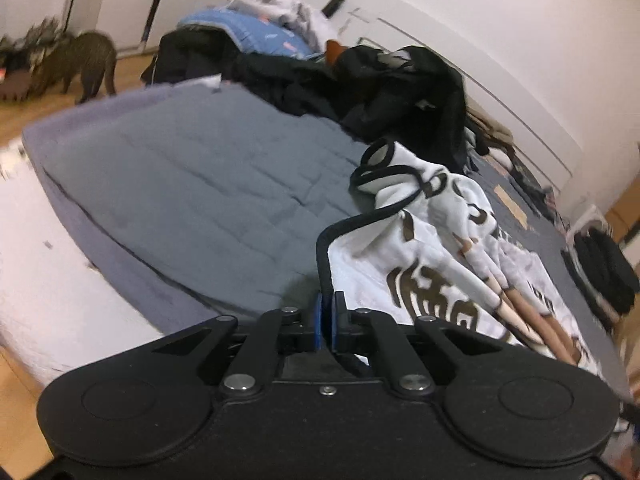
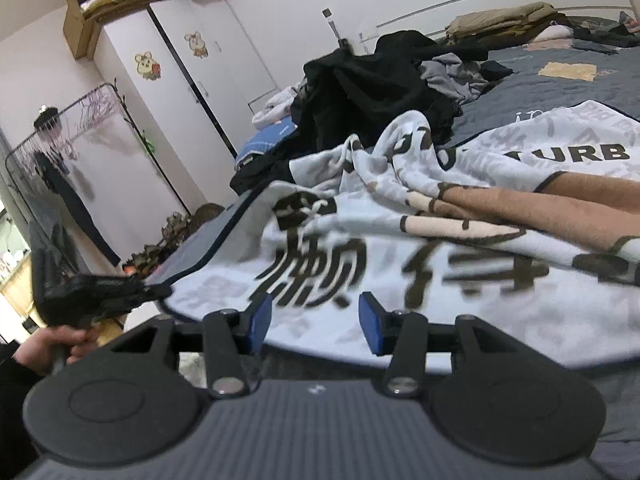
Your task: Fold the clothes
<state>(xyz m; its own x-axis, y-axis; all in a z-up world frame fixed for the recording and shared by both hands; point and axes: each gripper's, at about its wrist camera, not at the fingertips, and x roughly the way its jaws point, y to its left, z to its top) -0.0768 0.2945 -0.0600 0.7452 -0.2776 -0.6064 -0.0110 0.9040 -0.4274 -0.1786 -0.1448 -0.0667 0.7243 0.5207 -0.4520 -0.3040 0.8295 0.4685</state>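
Note:
A white garment [image 1: 432,276] with large dark printed characters, dark trim and beige sleeves lies spread on the grey quilt [image 1: 192,184]. My left gripper [image 1: 327,320] is shut on the garment's dark-trimmed edge at its near corner. The right wrist view shows the same garment [image 2: 360,248] crumpled towards the back. There my right gripper [image 2: 315,322] stands open just above the near hem, with nothing between its blue pads [image 2: 259,320]. My left gripper [image 2: 88,296] shows at the left of that view, pinching the garment's corner, with a hand [image 2: 60,344] holding it.
A heap of black clothes [image 1: 384,84] and a blue blanket [image 1: 260,32] lie at the far end of the bed. A dark folded stack [image 1: 604,276] sits at the right. A cat [image 1: 80,64] stands on the wooden floor. A wardrobe [image 2: 192,80] and a clothes rack [image 2: 68,148] line the wall.

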